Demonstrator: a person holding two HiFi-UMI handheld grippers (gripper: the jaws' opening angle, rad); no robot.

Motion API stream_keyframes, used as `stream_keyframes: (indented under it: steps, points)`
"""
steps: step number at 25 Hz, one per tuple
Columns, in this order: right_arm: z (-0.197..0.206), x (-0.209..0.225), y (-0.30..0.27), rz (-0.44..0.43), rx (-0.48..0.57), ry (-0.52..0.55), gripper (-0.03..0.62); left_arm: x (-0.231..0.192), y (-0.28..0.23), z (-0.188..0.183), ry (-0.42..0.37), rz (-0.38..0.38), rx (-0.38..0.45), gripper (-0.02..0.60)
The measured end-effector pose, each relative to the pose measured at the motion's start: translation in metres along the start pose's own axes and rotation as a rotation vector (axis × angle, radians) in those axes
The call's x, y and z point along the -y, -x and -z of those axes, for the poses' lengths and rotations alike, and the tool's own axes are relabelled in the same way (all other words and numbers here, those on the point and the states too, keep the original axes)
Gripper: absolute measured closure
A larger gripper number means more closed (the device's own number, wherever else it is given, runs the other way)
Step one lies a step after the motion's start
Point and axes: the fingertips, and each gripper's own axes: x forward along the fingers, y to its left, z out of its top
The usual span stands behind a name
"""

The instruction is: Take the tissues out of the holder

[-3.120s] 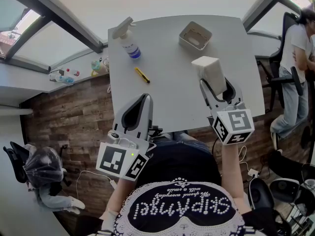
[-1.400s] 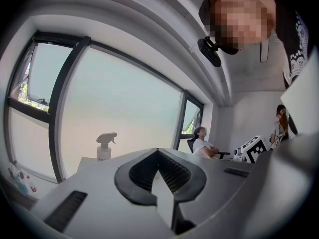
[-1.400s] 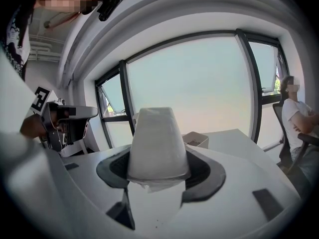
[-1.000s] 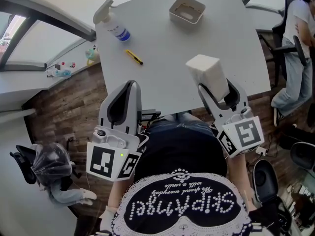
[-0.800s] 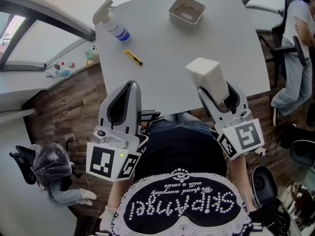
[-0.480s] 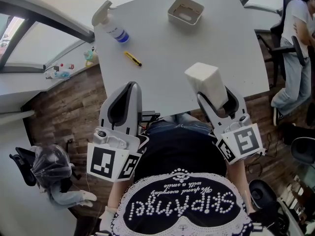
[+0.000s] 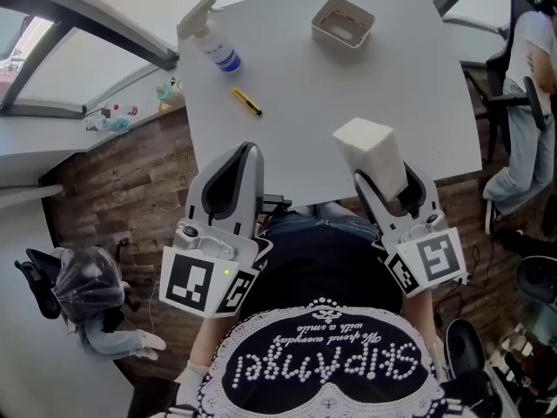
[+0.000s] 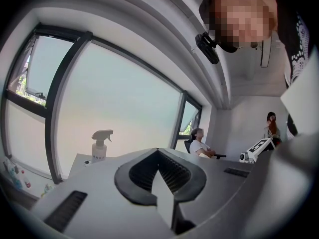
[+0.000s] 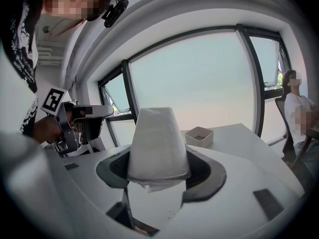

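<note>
Tissue pack (image 7: 369,149) is out of the holder (image 7: 336,35) — clamped in the right gripper (image 7: 387,179), jaws set wide on its lower end, most of the pack sticking out past the tips, above the near edge of the table (image 7: 305,103). Holder sits at the far side, well apart, and looks empty. Left gripper (image 7: 244,158): jaws together, nothing in them.

Risks, as we judge them: the pack is soft and gripped only at one end, so a slack squeeze or a quick tilt could let it slide out — and released this near the edge, it could tip onto the floor.
</note>
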Motion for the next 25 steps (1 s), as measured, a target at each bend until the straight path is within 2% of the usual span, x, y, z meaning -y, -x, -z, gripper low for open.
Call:
stream_keyframes:
  steps: [8,18,25]
  points:
    - [0.005,-0.005,-0.004,-0.008,-0.014,-0.012,0.329,-0.012,0.008,0.001,0.008,-0.033,0.001,0.580]
    - [0.002,-0.004,-0.015,-0.048,-0.032,-0.014,0.329,-0.034,0.019,0.001,0.018,-0.122,-0.002,0.580]
    - [0.001,-0.001,-0.020,-0.058,-0.034,-0.024,0.329,-0.040,0.018,0.000,0.023,-0.144,0.004,0.580]
